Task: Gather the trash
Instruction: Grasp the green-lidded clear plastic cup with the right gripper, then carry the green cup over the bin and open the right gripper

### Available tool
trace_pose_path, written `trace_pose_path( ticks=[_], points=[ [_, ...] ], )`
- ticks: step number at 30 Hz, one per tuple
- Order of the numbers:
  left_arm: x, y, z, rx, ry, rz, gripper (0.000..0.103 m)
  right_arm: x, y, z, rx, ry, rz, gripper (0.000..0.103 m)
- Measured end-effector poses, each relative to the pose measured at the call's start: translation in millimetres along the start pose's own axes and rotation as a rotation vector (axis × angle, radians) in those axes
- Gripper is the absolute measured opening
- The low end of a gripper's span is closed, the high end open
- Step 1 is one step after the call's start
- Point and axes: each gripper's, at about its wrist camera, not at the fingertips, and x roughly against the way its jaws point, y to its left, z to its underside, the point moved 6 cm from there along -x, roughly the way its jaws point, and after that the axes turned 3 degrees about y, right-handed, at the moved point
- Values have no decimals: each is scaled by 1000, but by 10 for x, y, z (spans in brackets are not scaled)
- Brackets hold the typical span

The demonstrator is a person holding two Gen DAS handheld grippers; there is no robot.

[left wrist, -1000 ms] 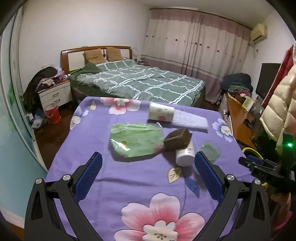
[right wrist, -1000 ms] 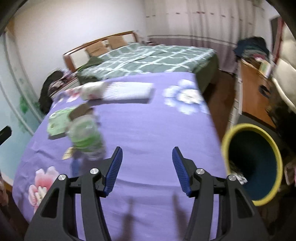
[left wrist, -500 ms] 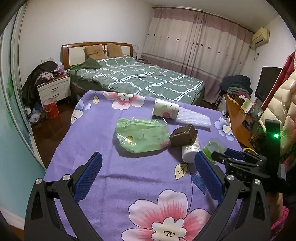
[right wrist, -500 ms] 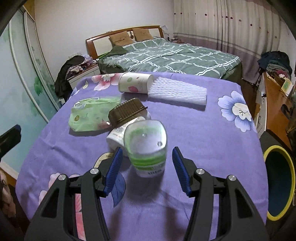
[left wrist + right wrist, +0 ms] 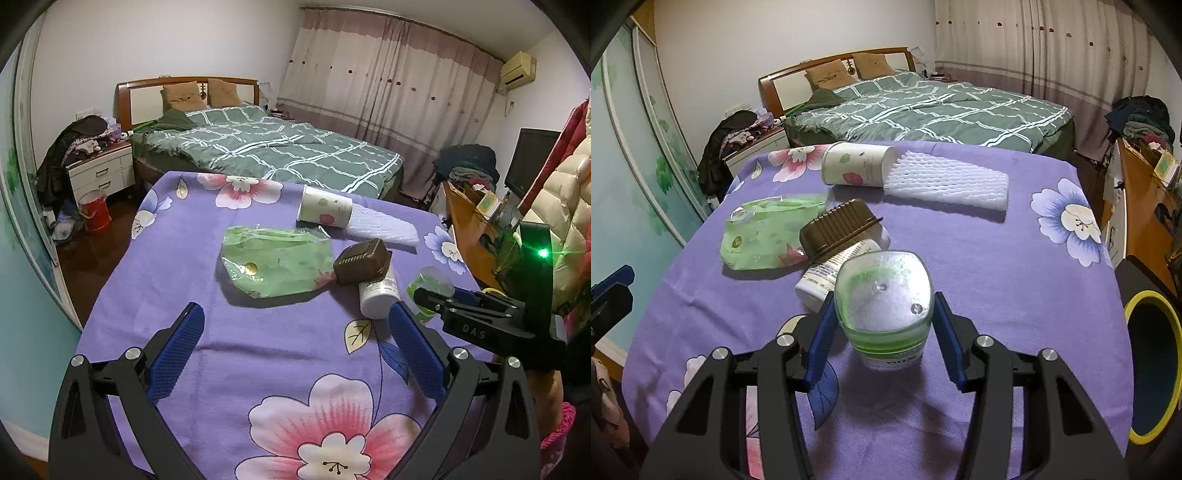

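An upturned clear plastic cup [image 5: 882, 280] with a green band stands on the purple flowered tablecloth [image 5: 979, 266]. My right gripper [image 5: 883, 306] straddles it and its jaws are closing, the blue pads close beside the cup's walls. Seen from the left wrist, that cup [image 5: 430, 282] is at the right edge, with the right gripper [image 5: 461, 314] behind it. My left gripper [image 5: 295, 308] hangs open over the cloth with nothing in it. Beyond it lie a green plastic bag [image 5: 275, 266], a brown ribbed tray [image 5: 364, 262], a white bottle [image 5: 378, 295], a paper cup [image 5: 325, 210] and a white foam net [image 5: 384, 229].
A dark bin with a yellow rim [image 5: 1148, 295] stands on the floor off the table's right side. A bed [image 5: 277, 155] lies behind the table, a wooden desk [image 5: 469, 236] runs along the right, and a red bucket [image 5: 94, 210] sits by the nightstand.
The right gripper swung from facing the bin side over to the clear cup, moved in around it, and its jaws narrowed. The left gripper barely moved.
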Motion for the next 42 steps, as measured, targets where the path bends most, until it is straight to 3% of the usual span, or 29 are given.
trace_pose_path(
  ticks=[12, 22, 30, 35, 42],
  points=[
    [-97, -172, -2, -31, 14, 11, 98, 360, -602, 74, -108, -55, 60, 49],
    [-200, -395, 6, -63, 32, 21, 98, 860, -1909, 300, -328, -123, 276, 49],
    [-314, -534, 2, -80, 52, 15, 98, 991, -2886, 672, -491, -97, 440, 49],
    [-408, -634, 8, -97, 73, 14, 98, 895, -3166, 843, -538, -54, 469, 49],
    [-592, -775, 28, -123, 105, 18, 98, 768, -3256, 943, -562, -29, 471, 50]
  ],
)
